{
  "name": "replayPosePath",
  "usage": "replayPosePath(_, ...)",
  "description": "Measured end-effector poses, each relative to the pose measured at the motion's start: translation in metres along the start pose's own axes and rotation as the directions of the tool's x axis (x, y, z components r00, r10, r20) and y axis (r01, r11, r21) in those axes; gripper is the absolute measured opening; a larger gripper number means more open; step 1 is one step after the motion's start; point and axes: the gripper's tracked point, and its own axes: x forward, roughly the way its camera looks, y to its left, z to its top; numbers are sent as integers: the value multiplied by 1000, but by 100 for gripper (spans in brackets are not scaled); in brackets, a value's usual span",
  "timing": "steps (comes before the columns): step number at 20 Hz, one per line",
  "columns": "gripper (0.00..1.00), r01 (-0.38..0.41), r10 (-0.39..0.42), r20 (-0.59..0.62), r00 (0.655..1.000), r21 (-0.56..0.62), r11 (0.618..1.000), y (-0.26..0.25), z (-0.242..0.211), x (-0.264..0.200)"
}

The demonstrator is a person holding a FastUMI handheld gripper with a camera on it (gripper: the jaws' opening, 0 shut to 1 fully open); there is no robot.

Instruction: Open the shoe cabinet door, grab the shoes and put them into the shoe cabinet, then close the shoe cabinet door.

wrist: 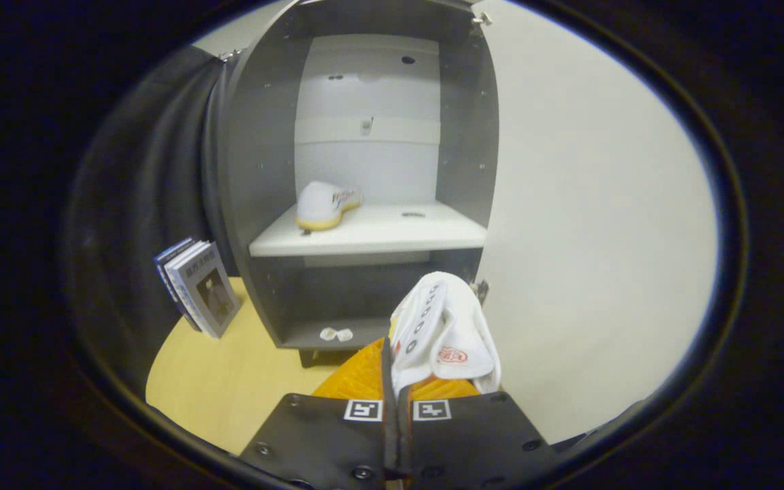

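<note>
Now fingers (397, 401) clamped on white shoe (443, 333), open cabinet (263, 170) beyond.

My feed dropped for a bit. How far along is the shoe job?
The cabinet door is open, and one shoe already sits on the middle shelf. The claw is shut on the second shoe, held up facing the cabinet. Left: place that shoe inside and close the door.

Grey open-fronted shoe cabinet (256, 170), its white door (589, 224) swung wide open. One white canvas shoe with a yellow sole (324, 205) lies on the cabinet's white shelf; a second white shoe (443, 333) hangs before the lower compartment, pinched between closed fingers.
</note>
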Motion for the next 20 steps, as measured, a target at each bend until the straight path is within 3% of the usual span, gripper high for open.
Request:
replayPosePath(5,2,-34,35,78,996,-18,999,-2,78,35)
replayPosePath(10,2,-82,83,90,992,-15,997,-3,127,123)
replayPosePath(16,2,-148,149,14,989,-61,987,11,138,239)
replayPosePath(20,2,-187,184,-47,982,-76,979,19,128,276)
